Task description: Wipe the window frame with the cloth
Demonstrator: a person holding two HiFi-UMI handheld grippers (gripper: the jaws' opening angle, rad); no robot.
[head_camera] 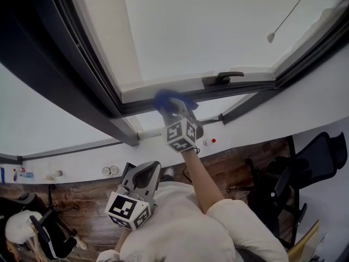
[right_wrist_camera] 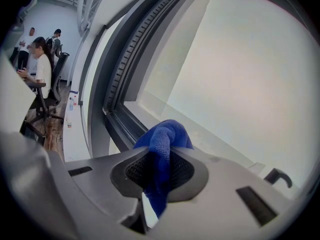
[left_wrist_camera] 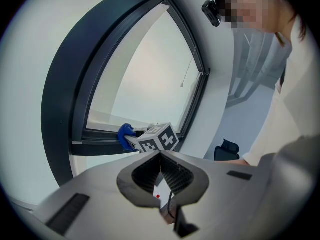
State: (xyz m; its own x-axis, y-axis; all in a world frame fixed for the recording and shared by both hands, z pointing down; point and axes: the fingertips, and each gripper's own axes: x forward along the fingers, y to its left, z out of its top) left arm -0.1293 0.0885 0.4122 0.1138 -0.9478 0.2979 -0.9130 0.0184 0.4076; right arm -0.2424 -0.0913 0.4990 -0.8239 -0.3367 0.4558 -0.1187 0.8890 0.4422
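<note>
A blue cloth [head_camera: 172,100] is pressed against the lower rail of the dark window frame [head_camera: 136,109], left of the window handle [head_camera: 226,76]. My right gripper [head_camera: 175,109] is shut on it, arm stretched up, its marker cube just below. In the right gripper view the cloth [right_wrist_camera: 164,143] bunches out between the closed jaws of the right gripper [right_wrist_camera: 159,171], touching the frame [right_wrist_camera: 119,126]. My left gripper [head_camera: 147,171] hangs low near my chest, away from the window. The left gripper [left_wrist_camera: 161,155] is shut and empty; beyond it are the cloth [left_wrist_camera: 125,132] and the frame [left_wrist_camera: 95,144].
A blind cord pull [head_camera: 270,37] hangs before the pane. Below the window runs a white wall [head_camera: 71,160] with sockets [head_camera: 109,170]. Black office chairs [head_camera: 308,165] stand on the wooden floor at right. A seated person [head_camera: 22,229] is at bottom left; other people [right_wrist_camera: 39,66] are farther off.
</note>
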